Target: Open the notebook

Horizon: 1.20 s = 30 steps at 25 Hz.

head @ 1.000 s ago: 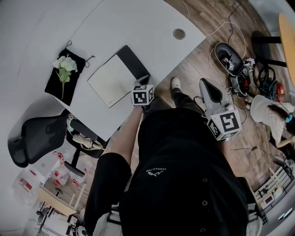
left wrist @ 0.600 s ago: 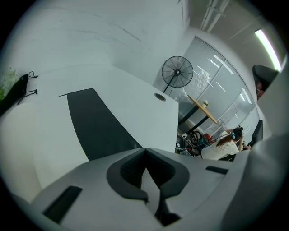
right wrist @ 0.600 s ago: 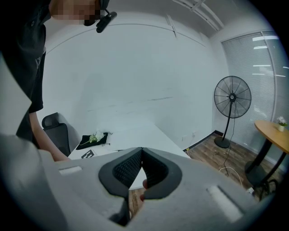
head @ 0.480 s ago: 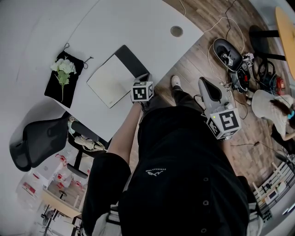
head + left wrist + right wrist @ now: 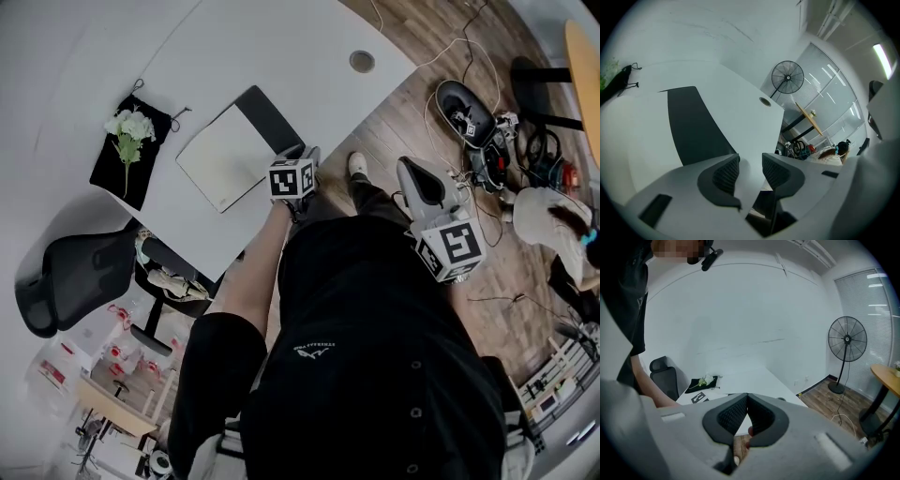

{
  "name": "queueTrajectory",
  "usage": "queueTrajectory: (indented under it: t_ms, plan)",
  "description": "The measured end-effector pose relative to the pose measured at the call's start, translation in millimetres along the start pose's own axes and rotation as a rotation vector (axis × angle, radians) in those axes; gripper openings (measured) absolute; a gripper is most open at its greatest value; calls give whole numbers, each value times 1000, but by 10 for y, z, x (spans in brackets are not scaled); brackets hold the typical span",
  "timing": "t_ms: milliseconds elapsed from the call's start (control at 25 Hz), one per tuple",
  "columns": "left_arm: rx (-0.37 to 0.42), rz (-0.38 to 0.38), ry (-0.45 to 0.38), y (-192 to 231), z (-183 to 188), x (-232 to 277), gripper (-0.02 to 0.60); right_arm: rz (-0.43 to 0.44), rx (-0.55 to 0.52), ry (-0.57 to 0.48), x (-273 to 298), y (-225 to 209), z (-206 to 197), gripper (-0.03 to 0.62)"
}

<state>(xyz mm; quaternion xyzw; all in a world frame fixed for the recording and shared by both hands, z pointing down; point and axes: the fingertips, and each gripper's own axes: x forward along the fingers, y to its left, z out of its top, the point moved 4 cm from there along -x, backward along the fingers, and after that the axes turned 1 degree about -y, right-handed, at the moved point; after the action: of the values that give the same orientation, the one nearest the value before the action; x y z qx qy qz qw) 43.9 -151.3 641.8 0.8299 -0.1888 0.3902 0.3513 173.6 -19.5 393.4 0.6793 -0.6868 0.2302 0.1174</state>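
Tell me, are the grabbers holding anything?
Nothing. The left gripper has just opened, empty, near the open notebook; the right gripper is shut on nothing.

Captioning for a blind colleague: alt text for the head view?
An open notebook lies on a white table, white page beside black cover. The left tool, jaws just opened with nothing between them, hovers by its near edge.

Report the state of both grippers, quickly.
Left gripper: open; its jaws have just been opening, nothing between them.
Right gripper: shut, holding nothing.
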Motion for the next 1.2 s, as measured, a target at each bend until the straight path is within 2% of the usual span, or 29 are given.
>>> queueTrajectory:
  t_ms: [120, 280, 320, 440, 600, 760, 1200]
  plan:
    - [-9, 3, -24, -59, 56, -56, 160, 14, 2, -2, -24, -24, 13, 5]
    - [-32, 38, -111, -112, 133, -249, 158, 68, -16, -6, -28, -38, 79, 5]
    - [-39, 44, -138, -123, 147, -306, 142, 76, -15, -5, -26, -46, 74, 5]
    - [-55, 72, -229, -164, 193, -498, 27, 112, -24, -6, 0, -54, 75, 5]
    - [-74, 106, -373, -289, 285, -809, 6, 186, -40, 0, 60, -20, 77, 5]
    - [-44, 147, -477, -492, 359, -1100, 6, 251, -54, 7, 108, 12, 86, 5]
    - [-32, 217, -599, -754, 265, -1588, 6, 429, -117, 36, 285, 197, 112, 5]
